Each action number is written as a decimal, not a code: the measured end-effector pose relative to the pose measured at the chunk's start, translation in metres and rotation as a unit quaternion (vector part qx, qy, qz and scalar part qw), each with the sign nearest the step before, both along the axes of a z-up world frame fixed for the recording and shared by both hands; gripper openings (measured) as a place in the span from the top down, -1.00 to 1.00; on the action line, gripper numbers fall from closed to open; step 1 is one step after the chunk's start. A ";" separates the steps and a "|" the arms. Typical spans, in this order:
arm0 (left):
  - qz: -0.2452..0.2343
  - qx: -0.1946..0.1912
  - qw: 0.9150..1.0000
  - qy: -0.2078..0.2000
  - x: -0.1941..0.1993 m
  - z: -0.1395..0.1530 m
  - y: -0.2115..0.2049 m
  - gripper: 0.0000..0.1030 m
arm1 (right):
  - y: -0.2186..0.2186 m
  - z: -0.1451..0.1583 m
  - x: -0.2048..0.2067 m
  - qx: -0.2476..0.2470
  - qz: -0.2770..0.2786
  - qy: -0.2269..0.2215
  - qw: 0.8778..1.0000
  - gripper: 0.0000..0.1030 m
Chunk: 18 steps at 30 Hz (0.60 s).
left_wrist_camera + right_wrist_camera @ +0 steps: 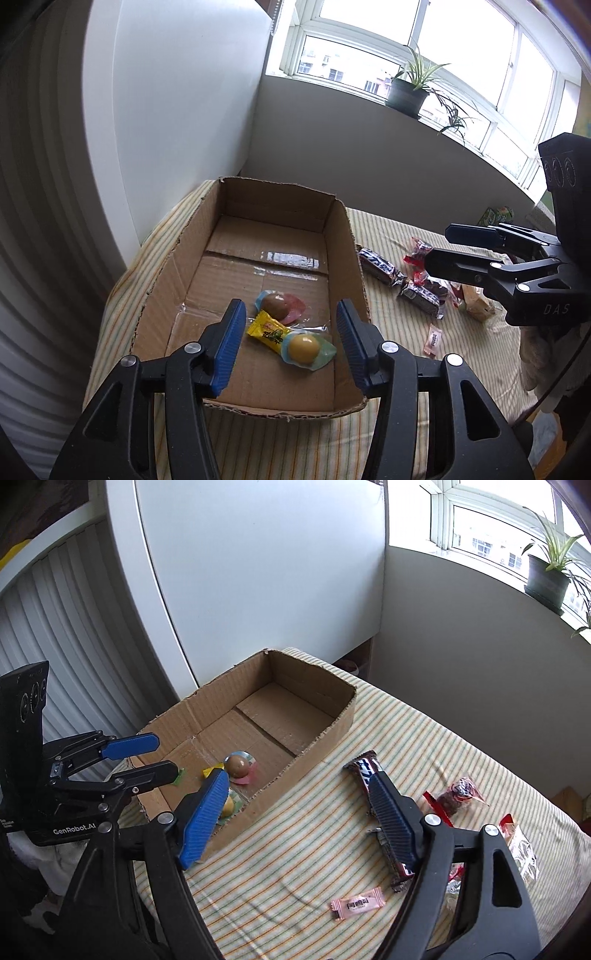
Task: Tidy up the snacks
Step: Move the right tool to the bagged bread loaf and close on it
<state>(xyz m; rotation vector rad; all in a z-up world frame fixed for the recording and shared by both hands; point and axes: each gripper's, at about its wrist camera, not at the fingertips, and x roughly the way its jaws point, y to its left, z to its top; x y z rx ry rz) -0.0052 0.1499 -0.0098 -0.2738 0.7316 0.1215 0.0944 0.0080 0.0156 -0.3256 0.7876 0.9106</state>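
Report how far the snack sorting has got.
Done: three sweets lie in the cardboard box: a brown ball sweet, a yellow candy and a yellow ball sweet. In hand: nothing; the left gripper and right gripper are both open and empty. Left: two chocolate bars, a pink candy and other wrapped snacks on the striped cloth.

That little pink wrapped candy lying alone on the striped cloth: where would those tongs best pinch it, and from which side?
Probably across the middle of the pink candy, coming straight down from above. It lies flat on the striped cloth, long and thin, so the tongs should close over its narrow width rather than its crimped ends. The right tongs are open and hold nothing, with the candy lying near them.
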 end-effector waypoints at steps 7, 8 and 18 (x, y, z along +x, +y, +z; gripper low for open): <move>-0.032 -0.008 0.999 -0.008 0.011 0.007 -0.027 0.00 | -0.057 0.007 0.014 0.011 -0.052 -0.004 0.999 -0.77; -0.037 -0.010 0.999 -0.009 0.014 0.007 -0.031 0.00 | -0.066 0.007 0.015 0.012 -0.060 -0.001 0.998 -0.77; -0.090 -0.022 0.996 -0.011 0.045 0.007 -0.079 0.00 | -0.161 -0.007 0.047 0.021 -0.144 0.029 0.989 -0.77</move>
